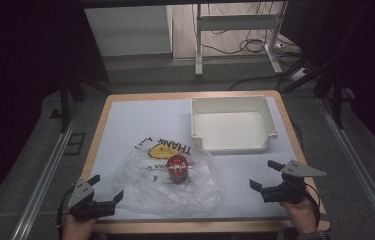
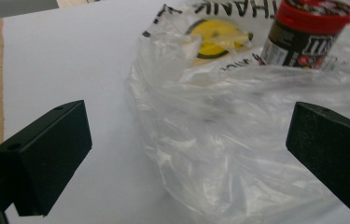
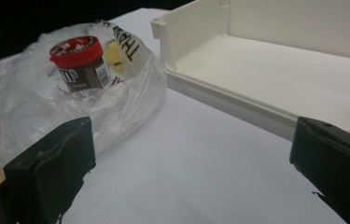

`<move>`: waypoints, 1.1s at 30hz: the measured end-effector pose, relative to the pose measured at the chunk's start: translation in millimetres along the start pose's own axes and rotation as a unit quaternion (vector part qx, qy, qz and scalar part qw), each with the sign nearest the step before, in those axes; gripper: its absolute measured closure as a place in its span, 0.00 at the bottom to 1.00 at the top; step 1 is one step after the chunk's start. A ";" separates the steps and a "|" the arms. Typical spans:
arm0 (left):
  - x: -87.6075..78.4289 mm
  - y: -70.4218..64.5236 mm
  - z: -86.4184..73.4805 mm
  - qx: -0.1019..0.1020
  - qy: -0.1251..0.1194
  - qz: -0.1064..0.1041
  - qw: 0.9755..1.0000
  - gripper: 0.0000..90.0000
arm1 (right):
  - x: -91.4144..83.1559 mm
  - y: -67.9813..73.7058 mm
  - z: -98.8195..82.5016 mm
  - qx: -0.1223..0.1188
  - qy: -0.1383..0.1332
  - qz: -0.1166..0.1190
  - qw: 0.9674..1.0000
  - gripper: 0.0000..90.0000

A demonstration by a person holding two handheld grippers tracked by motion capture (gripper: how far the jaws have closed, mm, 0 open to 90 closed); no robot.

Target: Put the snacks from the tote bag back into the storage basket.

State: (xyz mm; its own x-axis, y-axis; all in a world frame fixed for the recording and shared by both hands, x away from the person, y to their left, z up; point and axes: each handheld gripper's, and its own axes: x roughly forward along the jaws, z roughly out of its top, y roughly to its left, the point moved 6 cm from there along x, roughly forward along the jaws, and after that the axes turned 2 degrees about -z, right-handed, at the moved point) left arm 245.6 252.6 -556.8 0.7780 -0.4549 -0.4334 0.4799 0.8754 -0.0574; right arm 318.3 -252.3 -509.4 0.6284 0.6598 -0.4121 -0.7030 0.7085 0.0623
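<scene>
Resting on white table sheet point(image 1: 140, 120): plastic bag point(image 1: 167, 185) | both hand-held grippers spread | room dark

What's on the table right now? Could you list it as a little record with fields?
surface: white sheet on a wooden table
bag: clear plastic bag, crumpled, printed with black letters and a yellow face
jar: red-lidded jar, upright on the bag
tray: white tray, far right, nothing in it
left hand-held gripper: open, beside the bag
right hand-held gripper: open, near the tray
</scene>
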 end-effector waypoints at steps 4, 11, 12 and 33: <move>-2.0 -1.6 1.0 0.018 -0.004 0.005 1.000 0.00 | 3.4 2.1 -5.4 -0.002 0.037 0.012 0.999 0.01; 1.1 -12.1 -0.7 0.049 0.015 -0.007 0.999 0.00 | 7.5 12.5 -5.2 -0.029 0.055 0.006 0.998 0.00; 0.9 -14.4 -0.7 0.051 0.017 -0.011 0.998 0.00 | 7.9 12.3 -5.7 -0.026 0.055 0.009 0.998 0.00; -0.2 -15.3 -1.3 0.049 0.020 -0.010 0.999 0.00 | 7.4 8.0 -4.0 -0.014 0.043 0.024 0.999 0.00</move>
State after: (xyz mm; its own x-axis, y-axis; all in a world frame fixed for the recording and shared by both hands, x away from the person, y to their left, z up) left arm 237.6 239.5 -557.0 0.7524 -0.4635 -0.4681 0.5342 0.8451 0.0219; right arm 316.0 -242.8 -515.7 0.5636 0.6684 -0.4854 -0.7413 0.6685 0.0599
